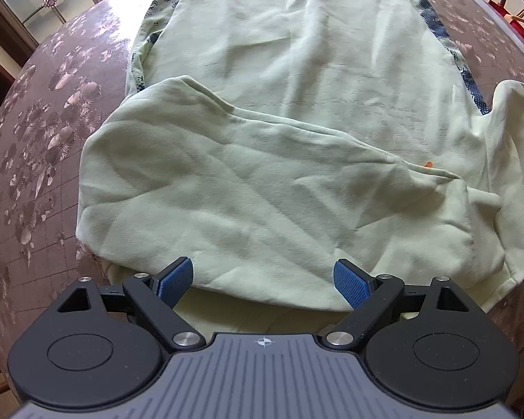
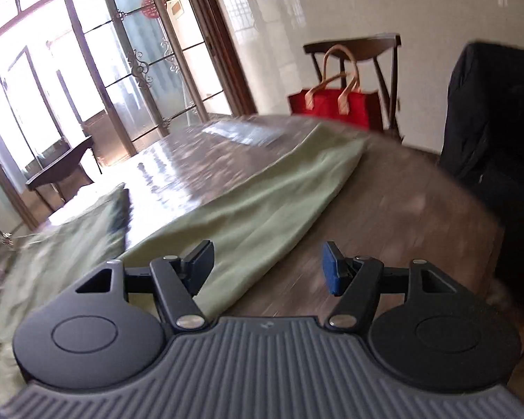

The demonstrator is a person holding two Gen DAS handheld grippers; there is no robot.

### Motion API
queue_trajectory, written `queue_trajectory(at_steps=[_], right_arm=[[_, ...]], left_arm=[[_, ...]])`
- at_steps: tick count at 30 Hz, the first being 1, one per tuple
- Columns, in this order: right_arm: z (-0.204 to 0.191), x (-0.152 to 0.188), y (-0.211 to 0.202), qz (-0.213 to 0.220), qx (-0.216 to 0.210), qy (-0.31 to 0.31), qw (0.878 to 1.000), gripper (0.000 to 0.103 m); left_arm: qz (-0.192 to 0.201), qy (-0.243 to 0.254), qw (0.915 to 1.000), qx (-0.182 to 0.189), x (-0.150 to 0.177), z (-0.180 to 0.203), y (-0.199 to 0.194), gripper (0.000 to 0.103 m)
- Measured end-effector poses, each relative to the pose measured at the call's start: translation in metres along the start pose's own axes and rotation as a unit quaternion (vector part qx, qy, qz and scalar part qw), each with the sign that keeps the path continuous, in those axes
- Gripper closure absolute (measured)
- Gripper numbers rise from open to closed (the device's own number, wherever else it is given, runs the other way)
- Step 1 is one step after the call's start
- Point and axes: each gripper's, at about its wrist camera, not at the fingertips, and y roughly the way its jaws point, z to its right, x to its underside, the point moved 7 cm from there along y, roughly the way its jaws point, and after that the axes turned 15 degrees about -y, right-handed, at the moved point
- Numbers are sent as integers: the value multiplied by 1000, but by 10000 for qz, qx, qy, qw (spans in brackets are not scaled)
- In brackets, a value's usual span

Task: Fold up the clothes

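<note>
A pale green sweatshirt (image 1: pixel 279 111) with blue patterned side stripes lies spread on the brown flowered table (image 1: pixel 45 111). One sleeve (image 1: pixel 248 195) is folded across its body. My left gripper (image 1: pixel 263 281) hovers over the near hem, pointing steeply down, jaws wide with nothing between the blue pads. In the right wrist view, blurred by motion, a green sleeve (image 2: pixel 262 206) stretches out across the table (image 2: pixel 401 202). My right gripper (image 2: pixel 267 267) is open above the tabletop beside that sleeve, its left finger over the cloth's edge, gripping nothing.
A red bag (image 2: pixel 332 104) with tan handles sits on a dark wooden chair (image 2: pixel 384 49) beyond the table's far edge. A black-covered object (image 2: pixel 496 122) stands at the right. Glass doors (image 2: pixel 104 70) and another chair (image 2: pixel 63 171) are at the left.
</note>
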Motion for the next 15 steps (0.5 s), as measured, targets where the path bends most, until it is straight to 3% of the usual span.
queue_trajectory(at_steps=[6, 15], right_arm=[[38, -19, 53, -13, 278, -77, 9996, 37], [68, -25, 112, -167, 114, 193, 9996, 37]], left_arm=[[-46, -236, 9997, -74, -1, 10, -1, 12], [-90, -749, 9969, -245, -2, 19, 0, 12]])
